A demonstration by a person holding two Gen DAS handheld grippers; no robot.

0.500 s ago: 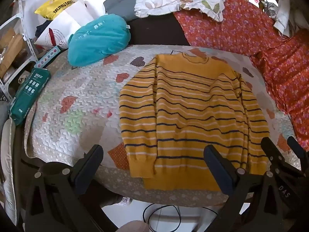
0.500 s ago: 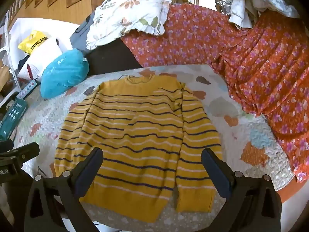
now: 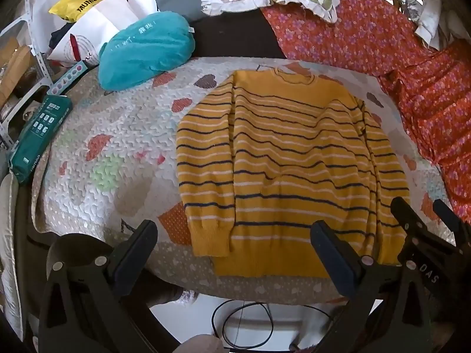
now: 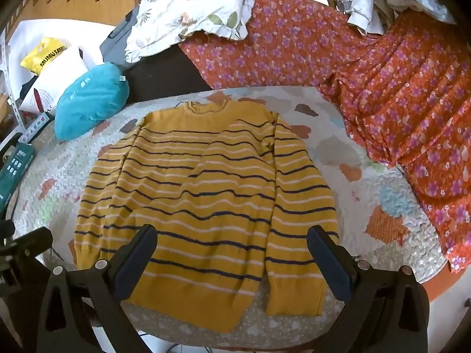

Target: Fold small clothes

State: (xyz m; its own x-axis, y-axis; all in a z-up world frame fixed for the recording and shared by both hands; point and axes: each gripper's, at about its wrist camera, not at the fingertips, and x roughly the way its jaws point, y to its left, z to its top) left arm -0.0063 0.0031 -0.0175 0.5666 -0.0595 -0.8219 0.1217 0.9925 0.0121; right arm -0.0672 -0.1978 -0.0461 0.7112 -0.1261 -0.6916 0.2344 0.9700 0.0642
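Yellow striped sweater (image 3: 291, 164) unchanged, flat as before.

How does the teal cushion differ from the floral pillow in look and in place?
The teal cushion is one plain colour; the floral pillow is white with printed flowers and a frilled edge. The cushion rests partly on the quilt; the pillow lies farther back, beyond it. Both look soft.
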